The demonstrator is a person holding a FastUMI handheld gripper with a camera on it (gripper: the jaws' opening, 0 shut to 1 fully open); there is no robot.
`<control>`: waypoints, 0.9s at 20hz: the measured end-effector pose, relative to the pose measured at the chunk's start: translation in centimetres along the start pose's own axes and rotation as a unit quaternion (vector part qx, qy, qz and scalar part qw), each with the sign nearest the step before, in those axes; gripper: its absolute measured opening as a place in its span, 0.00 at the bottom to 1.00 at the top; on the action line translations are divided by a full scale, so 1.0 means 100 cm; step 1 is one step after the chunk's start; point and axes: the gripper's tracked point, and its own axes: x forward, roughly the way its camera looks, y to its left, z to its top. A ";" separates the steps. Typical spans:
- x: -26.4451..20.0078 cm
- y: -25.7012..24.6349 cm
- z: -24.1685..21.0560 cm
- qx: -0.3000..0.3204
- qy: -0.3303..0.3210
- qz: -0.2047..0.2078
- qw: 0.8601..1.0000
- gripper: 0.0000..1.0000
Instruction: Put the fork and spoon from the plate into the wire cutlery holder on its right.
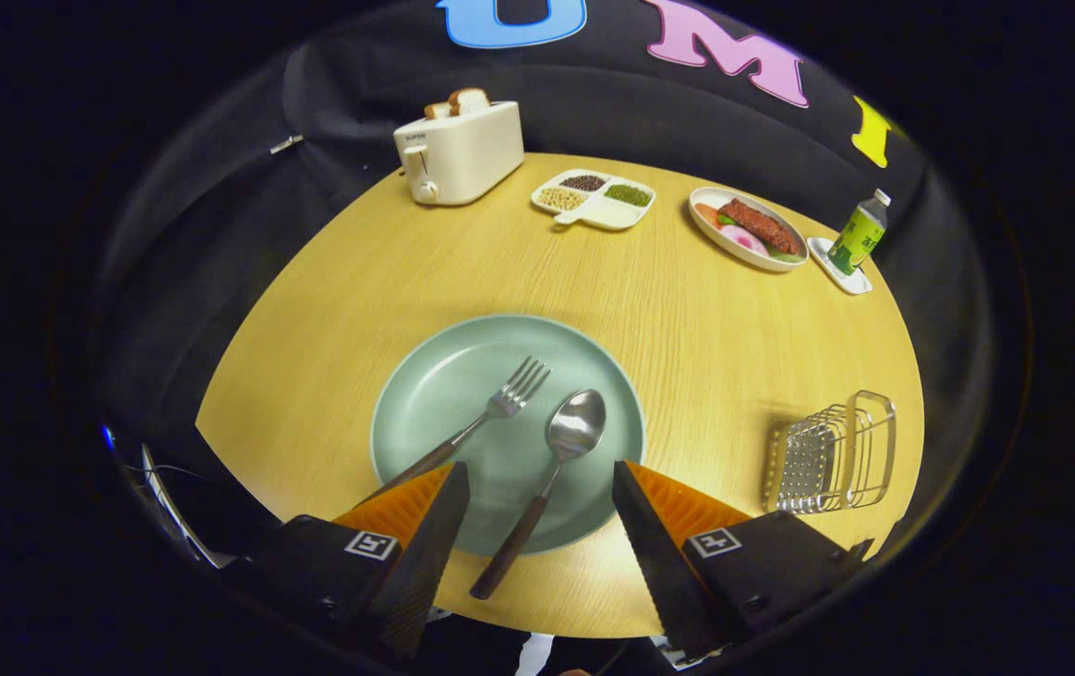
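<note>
The fork (490,418) was noted on the left half of the plate (424,376), tines pointing away, its handle passing under the left finger. The spoon (556,469) lay just right of it, bowl on the plate, handle overhanging the near rim between the fingers. The gripper (542,512) was held wide open, nothing grasped. The wire cutlery holder (833,455) stood on the worktop (593,282) well right of the plate. A grasp low on the spoon handle, fingers square across it, is judged advisable.
</note>
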 end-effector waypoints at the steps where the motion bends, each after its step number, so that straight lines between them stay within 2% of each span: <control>1: 0.006 0.001 -0.007 0.004 0.015 -0.001 1.000 0.92; 8: 0.031 -0.004 -0.025 0.026 0.087 -0.019 0.996 0.66; 10: 0.034 0.001 -0.036 0.044 0.117 -0.009 0.992 0.50; 11: 0.035 0.002 -0.041 0.053 0.130 -0.008 0.990 0.36; 12: 0.038 0.002 -0.035 0.057 0.124 -0.007 0.991 0.31; 15: 0.037 -0.002 -0.035 0.063 0.134 -0.004 0.989 0.24; 16: 0.039 0.005 -0.031 0.076 0.135 0.020 0.988 0.19; 17: 0.041 0.005 -0.035 0.084 0.143 0.028 0.986 0.13; 18: 0.040 0.004 -0.033 0.090 0.142 0.033 0.985 0.10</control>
